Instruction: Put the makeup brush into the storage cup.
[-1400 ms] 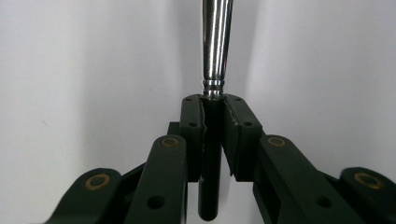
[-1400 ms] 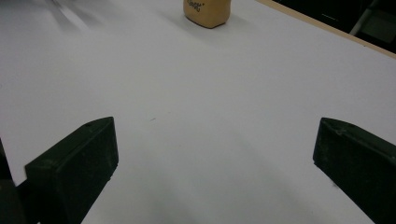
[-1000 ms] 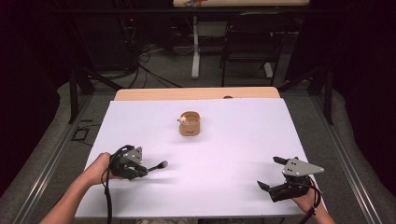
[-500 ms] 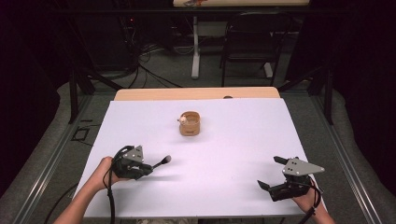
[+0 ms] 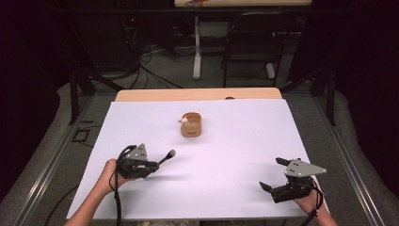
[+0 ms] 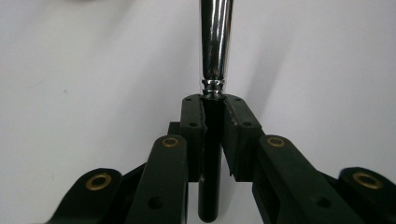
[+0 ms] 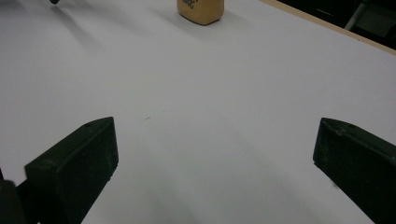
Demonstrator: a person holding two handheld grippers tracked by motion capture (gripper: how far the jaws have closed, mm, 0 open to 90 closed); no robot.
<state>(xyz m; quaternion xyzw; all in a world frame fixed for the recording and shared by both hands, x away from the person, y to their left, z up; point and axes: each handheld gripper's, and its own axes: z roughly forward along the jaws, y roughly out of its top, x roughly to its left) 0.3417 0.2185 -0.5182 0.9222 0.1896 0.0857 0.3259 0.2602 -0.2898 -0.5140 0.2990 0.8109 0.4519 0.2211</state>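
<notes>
While the left gripper (image 5: 149, 165) is clamping the black handle of the metal scoop (image 6: 215, 46) between its pads, the scoop is pointing up-right toward the wooden cup (image 5: 191, 125), which is sitting mid-table well apart from it. Keeping the shaft centred in the pads and the bowl level looks best. The right gripper (image 5: 277, 174) is idling near the table's (image 5: 235, 155) front edge, jaws wide, nothing between them.
</notes>
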